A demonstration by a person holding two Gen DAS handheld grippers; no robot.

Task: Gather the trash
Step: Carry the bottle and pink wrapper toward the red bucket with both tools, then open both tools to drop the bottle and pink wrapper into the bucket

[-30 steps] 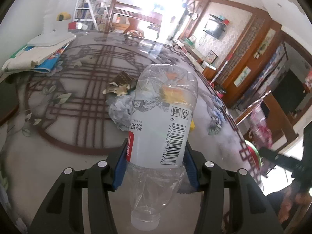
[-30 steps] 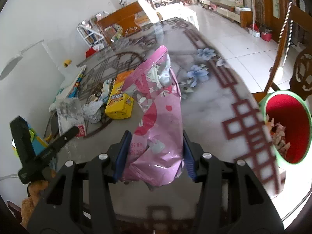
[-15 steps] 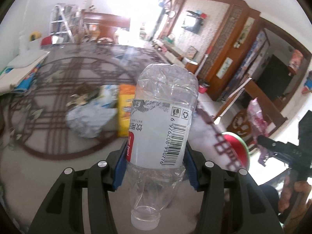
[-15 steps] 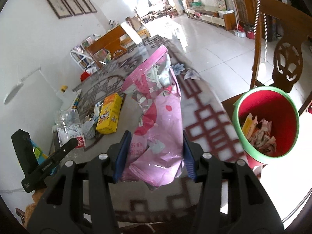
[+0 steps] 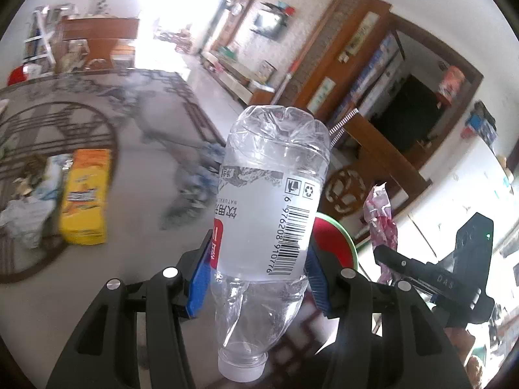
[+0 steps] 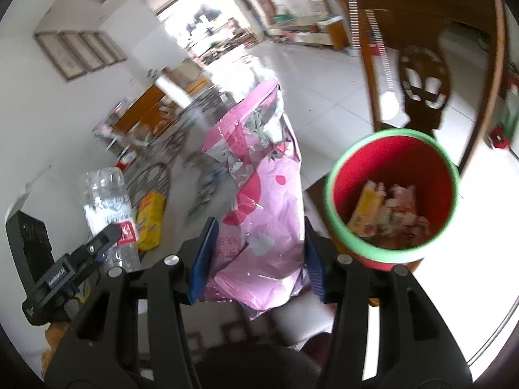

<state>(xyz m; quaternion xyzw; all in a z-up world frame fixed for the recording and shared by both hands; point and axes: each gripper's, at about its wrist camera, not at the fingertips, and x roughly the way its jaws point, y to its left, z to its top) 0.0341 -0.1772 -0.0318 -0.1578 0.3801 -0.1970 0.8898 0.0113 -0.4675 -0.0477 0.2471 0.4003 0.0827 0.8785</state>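
Clear plastic fills the left wrist view: the left gripper (image 5: pixel 256 278) is clenched on an empty water bottle (image 5: pixel 269 214), cap toward the camera. A second ago the whole table spread behind it; now only the yellow box (image 5: pixel 86 197) and crumpled scraps remain at the left, and the bin (image 5: pixel 337 243) peeks out just behind the bottle.

In the right wrist view, the right gripper (image 6: pixel 256 259) grasps a pink snack bag (image 6: pixel 262 201). The red, green-rimmed bin (image 6: pixel 392 194), earlier near the frame edge, now sits just right of the bag, already holding wrappers. Both pieces look nearly ready to drop.
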